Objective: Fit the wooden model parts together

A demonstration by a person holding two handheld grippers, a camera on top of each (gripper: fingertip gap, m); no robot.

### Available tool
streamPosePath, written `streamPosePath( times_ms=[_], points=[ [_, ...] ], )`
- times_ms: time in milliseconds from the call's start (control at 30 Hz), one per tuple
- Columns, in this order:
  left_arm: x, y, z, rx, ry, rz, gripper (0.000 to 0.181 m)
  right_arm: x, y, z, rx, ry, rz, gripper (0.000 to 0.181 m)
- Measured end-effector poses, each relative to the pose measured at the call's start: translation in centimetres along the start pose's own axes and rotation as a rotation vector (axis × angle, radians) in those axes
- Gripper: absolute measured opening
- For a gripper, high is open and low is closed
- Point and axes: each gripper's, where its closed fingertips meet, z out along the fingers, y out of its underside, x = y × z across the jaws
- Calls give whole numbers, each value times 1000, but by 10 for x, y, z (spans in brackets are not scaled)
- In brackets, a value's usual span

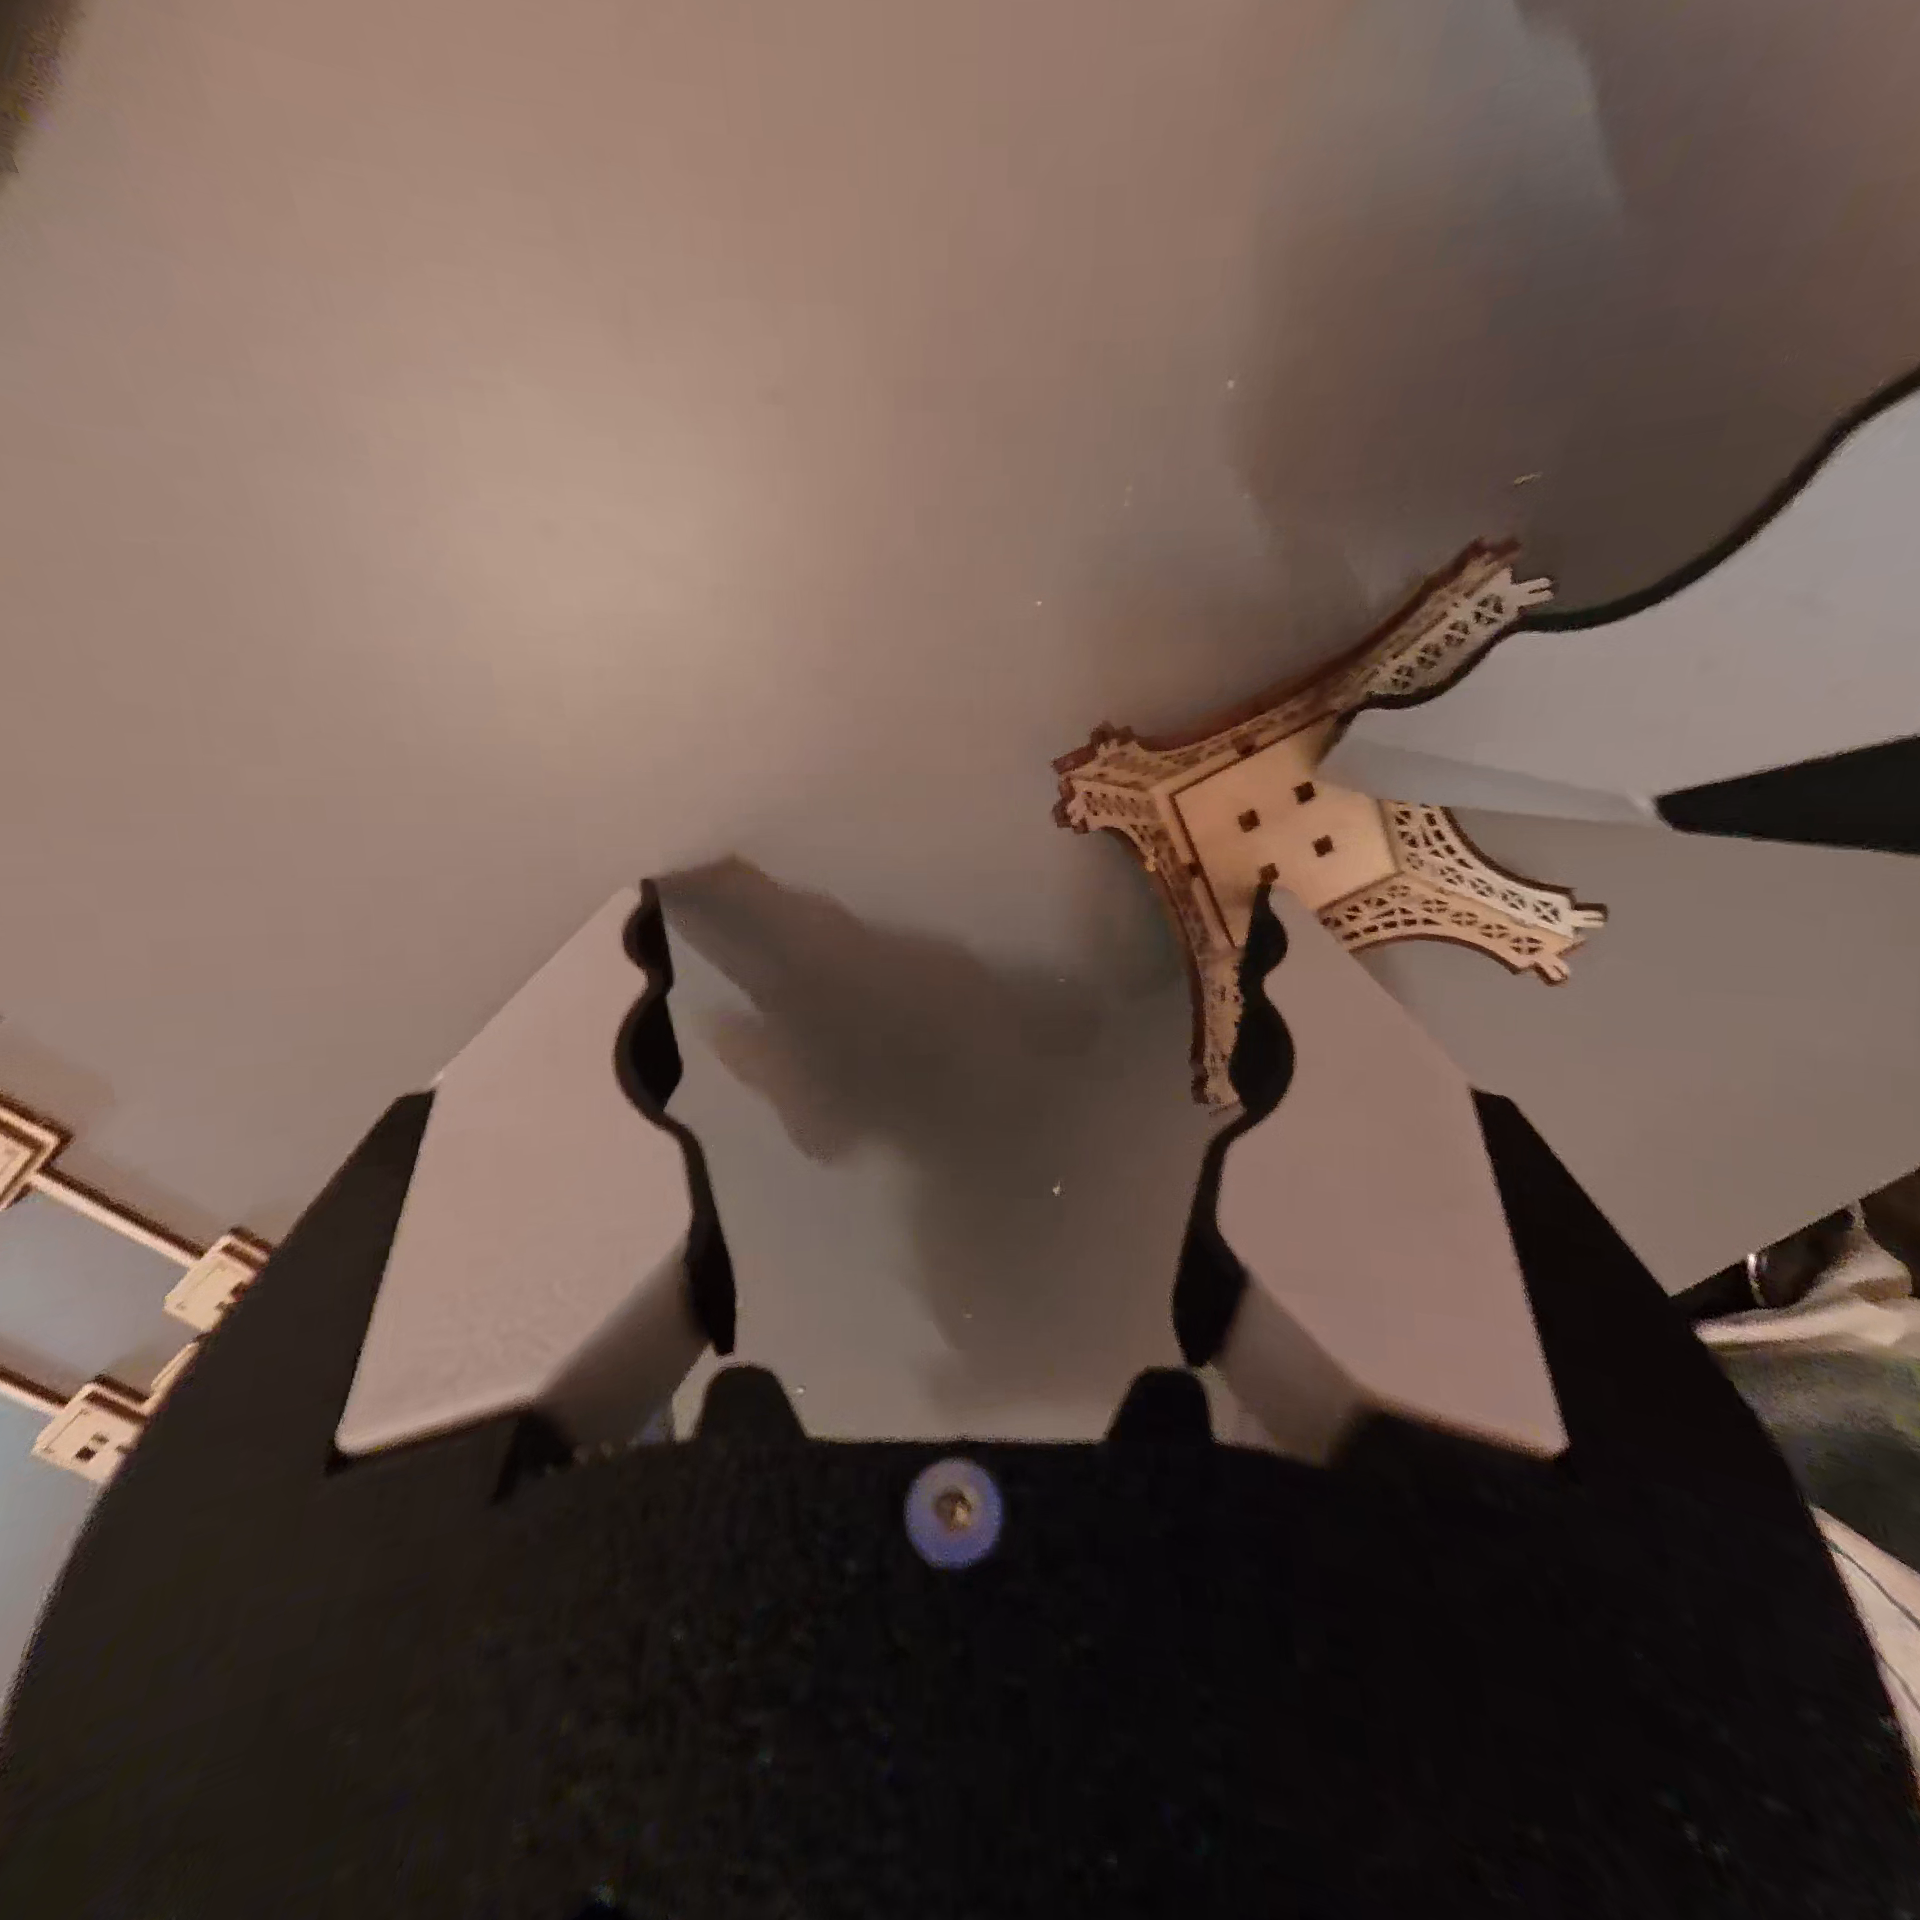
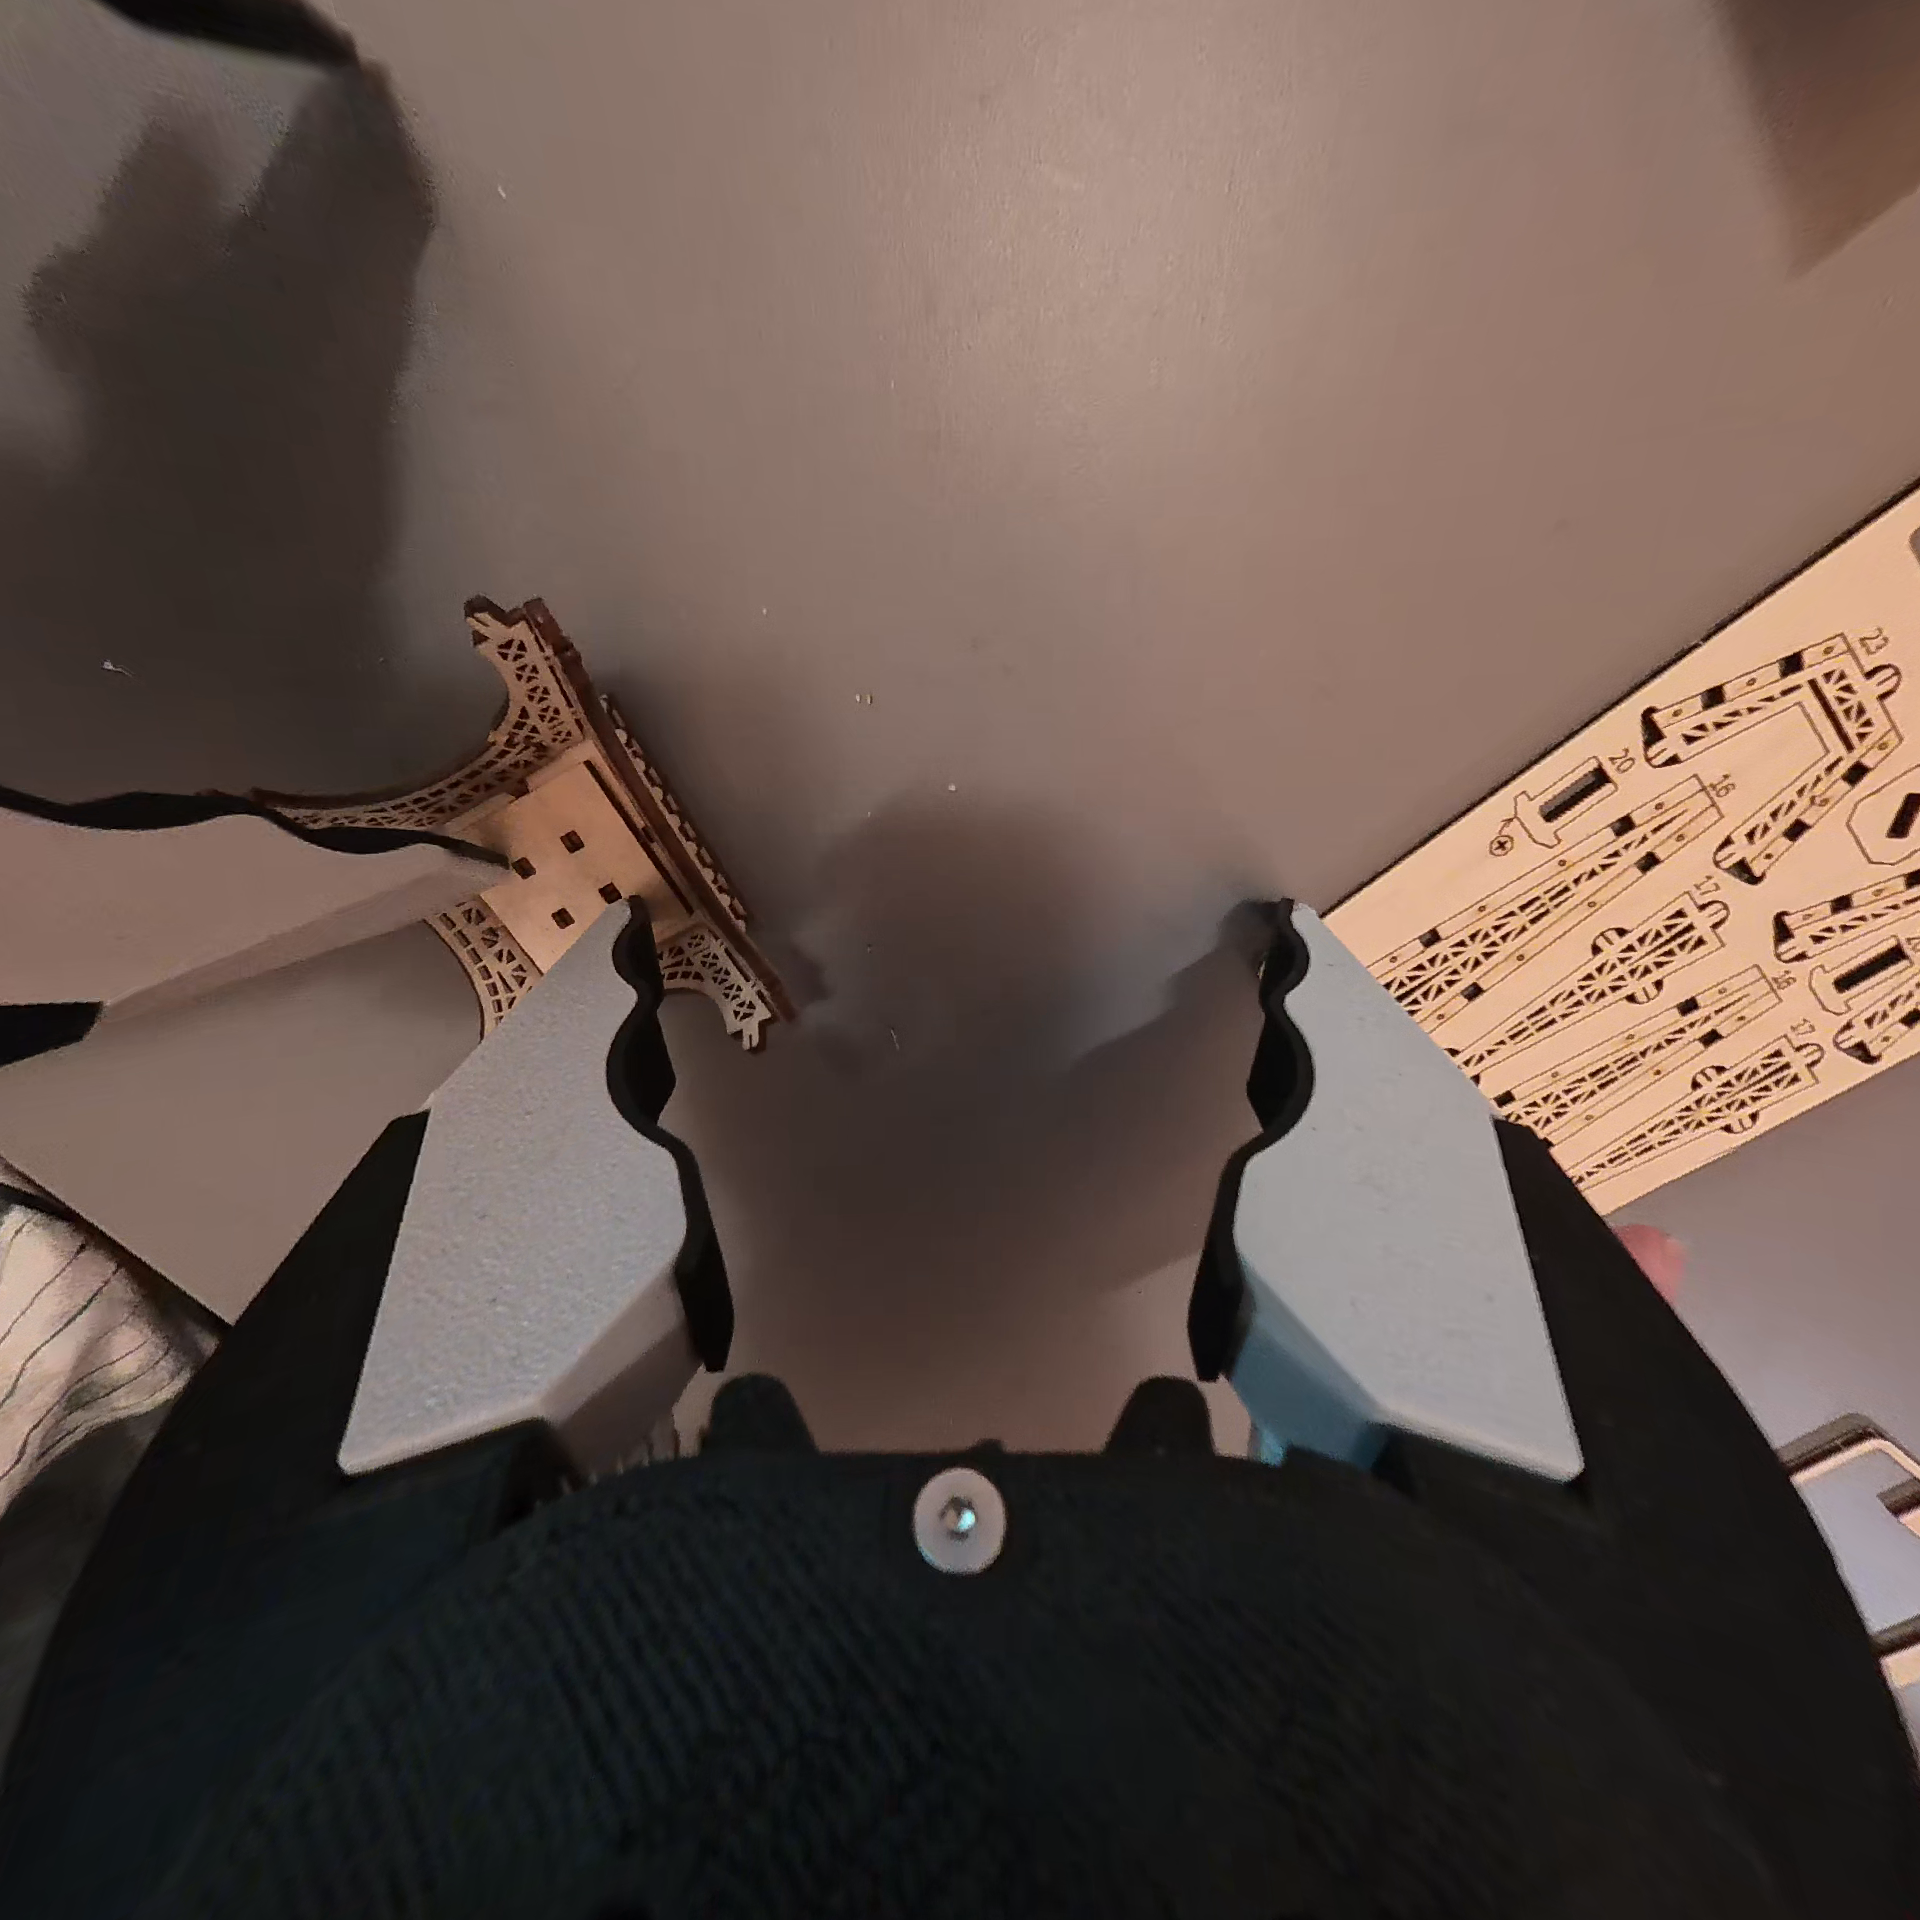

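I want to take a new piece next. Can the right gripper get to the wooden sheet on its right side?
Probably yes. The right gripper is open and empty, and the sheet lies flat just beside its right finger, with bare table between them.

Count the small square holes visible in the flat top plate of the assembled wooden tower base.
4, clustered on the plate: one far, one left, one right, one near beside the left gripper's fingertip. More may be hidden.

parts sheet (image 2: 1621, 935): cut by right edge | tower base (image 1: 1278, 831): partly hidden
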Motion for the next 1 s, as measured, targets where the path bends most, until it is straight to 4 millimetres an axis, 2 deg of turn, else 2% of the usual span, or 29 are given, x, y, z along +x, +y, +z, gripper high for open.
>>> streamPosePath(
  times_ms=[233,367,533,567,700,833,1000],
  points=[
    [-6,3,1,-10,-2,-7,118,0,0,0,33,0,2,114],
    [-3,1,-1,-10,-21,35,112,0,0,0,22,1,6,114],
    [-6,3,-3,-34,-59,75,115,0,0,0,13,1,9,114],
    [-5,2,-3,-34,-57,86,113,0,0,0,10,1,9,114],
    [11,2,-3,-30,26,121,82,0,0,0,1,1,13,114],
    [15,3,-1,-50,91,110,76,1,2,0,-3,6,36,115],
    [16,4,-1,-62,92,115,75,2,2,0,16,9,48,116]
  ],
)
